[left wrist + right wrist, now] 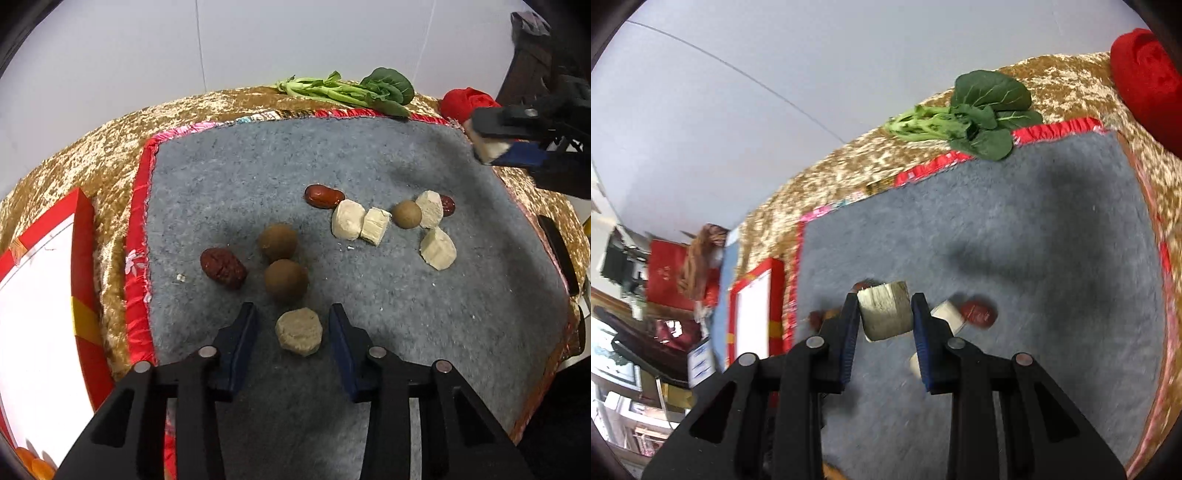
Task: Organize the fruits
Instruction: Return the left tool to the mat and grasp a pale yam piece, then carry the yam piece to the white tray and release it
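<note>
On the grey mat [369, 166], no writing shows legibly.

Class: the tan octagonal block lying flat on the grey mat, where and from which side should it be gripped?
Grip the tan octagonal block across two opposite flat side facets, coming down from above: it lies flat and clear of neighbours, and the left gripper already straddles it.
</note>
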A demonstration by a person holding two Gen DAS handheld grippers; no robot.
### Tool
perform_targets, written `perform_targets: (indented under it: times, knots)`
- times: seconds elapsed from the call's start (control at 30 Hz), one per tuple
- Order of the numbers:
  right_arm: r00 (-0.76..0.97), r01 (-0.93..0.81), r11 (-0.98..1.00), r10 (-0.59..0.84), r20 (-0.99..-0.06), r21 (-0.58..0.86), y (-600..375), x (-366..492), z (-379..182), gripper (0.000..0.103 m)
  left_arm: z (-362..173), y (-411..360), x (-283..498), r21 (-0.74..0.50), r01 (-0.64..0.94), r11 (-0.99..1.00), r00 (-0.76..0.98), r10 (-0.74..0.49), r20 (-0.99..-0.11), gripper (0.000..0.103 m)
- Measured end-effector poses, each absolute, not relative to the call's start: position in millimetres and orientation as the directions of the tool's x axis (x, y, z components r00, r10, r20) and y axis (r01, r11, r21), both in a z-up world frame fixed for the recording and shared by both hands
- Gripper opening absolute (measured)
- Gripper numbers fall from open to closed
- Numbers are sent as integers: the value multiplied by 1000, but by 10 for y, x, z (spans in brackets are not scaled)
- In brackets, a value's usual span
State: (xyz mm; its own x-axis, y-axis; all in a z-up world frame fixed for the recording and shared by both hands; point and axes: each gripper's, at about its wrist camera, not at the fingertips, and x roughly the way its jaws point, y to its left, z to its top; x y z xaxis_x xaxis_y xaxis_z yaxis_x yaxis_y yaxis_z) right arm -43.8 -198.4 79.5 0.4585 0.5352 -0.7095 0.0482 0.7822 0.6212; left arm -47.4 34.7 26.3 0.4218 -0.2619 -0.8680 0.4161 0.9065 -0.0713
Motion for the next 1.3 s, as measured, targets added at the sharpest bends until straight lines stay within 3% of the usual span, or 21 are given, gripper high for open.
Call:
perform_targets:
  times: [0.1,0.5,0.77,1.0,1.3]
  knots:
    - [482,47,761,550,-682,647,-1942,-491,830,30,248,282,-484,-66,430,900,419,-264,-869,24]
    - [434,7,709,633,-640,706,-1621,-405,756,30,623,757,-653,-107,357,928,491,-283,-824,24]
    - [311,-131,678,721,-620,723,-689,-397,707,30,875,1659,-829,-71,138,988,600,-140,-788,24]
    - [183,-285,635,771,-610,718,299,-611,592,30,744,2208,-875,-27,-12,1000,564,-16,-826,24]
    - [79,-313,654,740,-668,688,916,-684,282,31,582,2504,-857,42,-70,997,495,71,-866,25]
